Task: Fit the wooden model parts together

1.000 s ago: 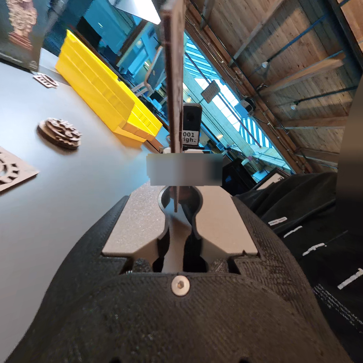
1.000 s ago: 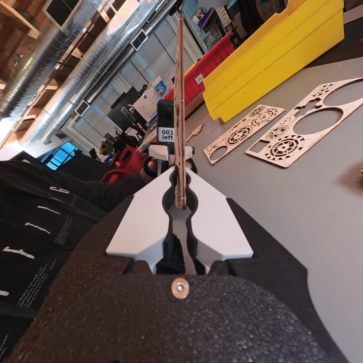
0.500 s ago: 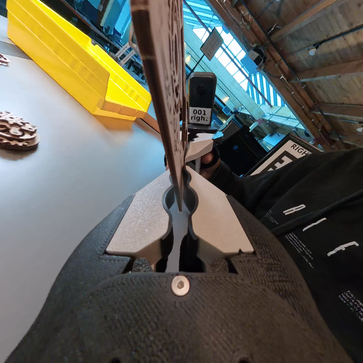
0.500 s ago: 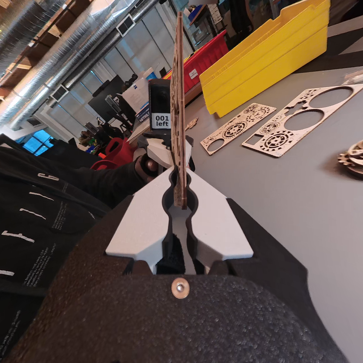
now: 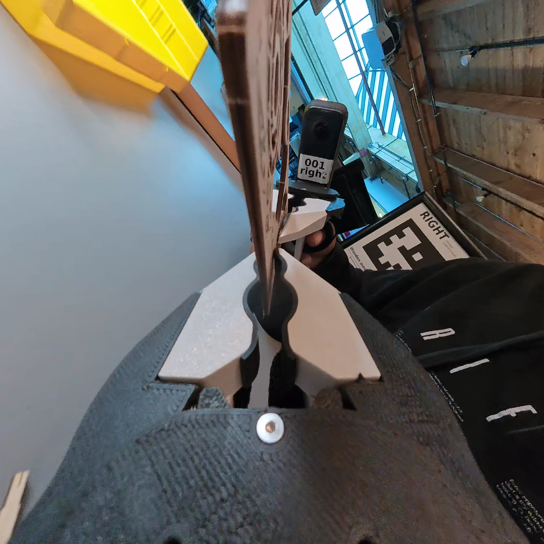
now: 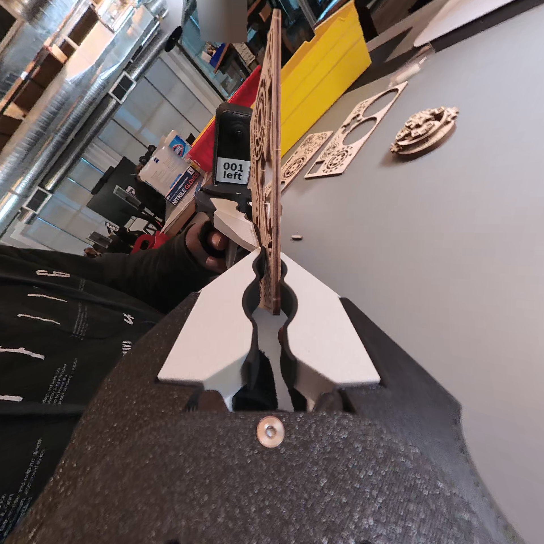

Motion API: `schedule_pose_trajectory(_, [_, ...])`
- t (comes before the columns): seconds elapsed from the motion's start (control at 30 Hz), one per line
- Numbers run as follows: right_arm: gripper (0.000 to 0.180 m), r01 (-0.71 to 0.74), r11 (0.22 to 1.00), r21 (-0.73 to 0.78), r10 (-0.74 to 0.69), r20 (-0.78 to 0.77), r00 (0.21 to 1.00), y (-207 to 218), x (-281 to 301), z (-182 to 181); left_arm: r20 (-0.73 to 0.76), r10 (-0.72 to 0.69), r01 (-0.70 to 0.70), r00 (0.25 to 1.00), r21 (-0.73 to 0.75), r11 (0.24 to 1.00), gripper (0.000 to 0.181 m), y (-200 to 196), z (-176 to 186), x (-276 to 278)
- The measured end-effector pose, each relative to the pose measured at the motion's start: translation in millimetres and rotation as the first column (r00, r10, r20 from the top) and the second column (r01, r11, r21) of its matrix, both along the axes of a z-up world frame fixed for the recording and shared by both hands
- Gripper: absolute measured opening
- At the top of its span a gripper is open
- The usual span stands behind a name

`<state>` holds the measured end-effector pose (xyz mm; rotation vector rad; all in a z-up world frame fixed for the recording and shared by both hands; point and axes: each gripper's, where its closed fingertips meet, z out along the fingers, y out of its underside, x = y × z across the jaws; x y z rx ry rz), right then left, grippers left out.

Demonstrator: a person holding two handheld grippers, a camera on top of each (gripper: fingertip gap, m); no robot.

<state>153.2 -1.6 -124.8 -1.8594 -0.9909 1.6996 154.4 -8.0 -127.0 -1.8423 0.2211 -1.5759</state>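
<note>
Both grippers held one thin laser-cut wooden sheet (image 6: 272,153) edge-on above the grey bench (image 6: 426,265), one at each end. The left gripper (image 5: 269,282) had its white fingers (image 5: 217,318) clenched on one edge; the right gripper (image 6: 269,282) had its own fingers (image 6: 321,321) clenched on the opposite edge.

The sheet looked light and stiff but brittle. Its face was cut through with gear shapes held by slim tabs, so it would likely snap or shed parts if flexed. Solid border strips, as gripped here, seemed the safest hold, with neither hand twisting against the other.

The right wrist view alone showed the rest of the kit: two spent frame sheets (image 6: 344,147) lying flat toward the bench's far edge, a part-built round gear assembly (image 6: 424,134) beside them, and a yellow bin (image 6: 323,73) along that edge. The left wrist view caught the sheet's dark burnt edge (image 5: 238,123), a framed marker board (image 5: 406,244) and a wooden wall (image 5: 485,117).
</note>
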Motion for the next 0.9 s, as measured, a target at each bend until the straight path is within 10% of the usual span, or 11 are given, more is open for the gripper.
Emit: schedule_pose_trajectory(0.9, [0.007,0.029,1.0,-0.002,-0.028,0.1,0.995,9.8,-2.9,-18.9,-0.009,0.061,-0.062,0.998,-0.062,0.996,0.003,11.0,-14.3,-4.3])
